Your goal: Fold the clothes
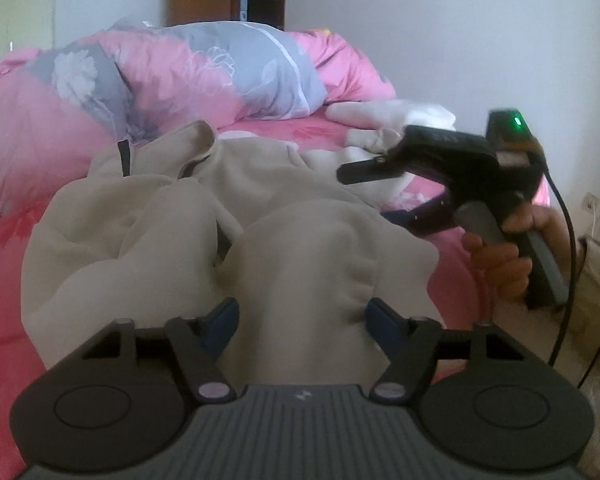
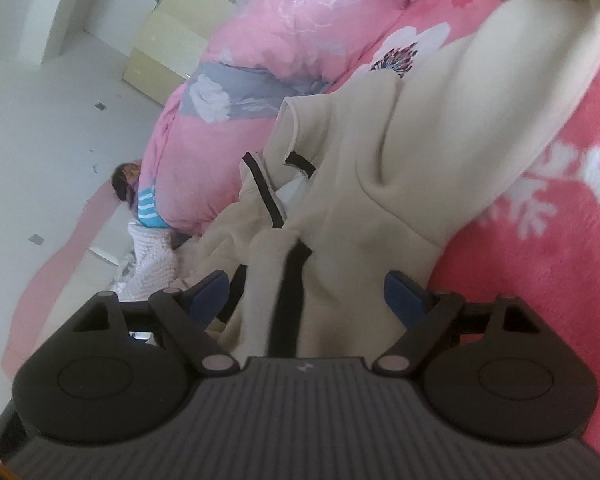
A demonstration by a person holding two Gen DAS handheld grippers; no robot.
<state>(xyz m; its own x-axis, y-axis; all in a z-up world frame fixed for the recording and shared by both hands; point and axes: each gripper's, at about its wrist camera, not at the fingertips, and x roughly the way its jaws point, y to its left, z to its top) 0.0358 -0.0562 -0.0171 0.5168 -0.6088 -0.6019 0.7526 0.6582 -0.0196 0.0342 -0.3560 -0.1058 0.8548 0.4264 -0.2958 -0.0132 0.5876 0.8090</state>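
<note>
Filling most of both views, my bed [image 1: 4, 320] wears a pink fleece sheet with white flowers, and a pink and grey floral duvet [image 1: 188, 76] is heaped along the upper part of the left wrist frame. The cream garment [image 1: 204, 216] with black trim lies crumpled across the middle of the sheet, reaching down to the lower centre of both frames. A smaller white cloth [image 1: 392, 120] sits on the sheet at right of centre, beyond the garment. My left tool [image 1: 302, 316] sits at the bottom centre with its blue pads spread fairly wide and a bunched fold of the garment running between them. My right tool [image 2: 306, 296] is spread about as wide, with a black-trimmed edge of the garment lying between its pads; I cannot tell whether either tool truly pinches the fabric.
</note>
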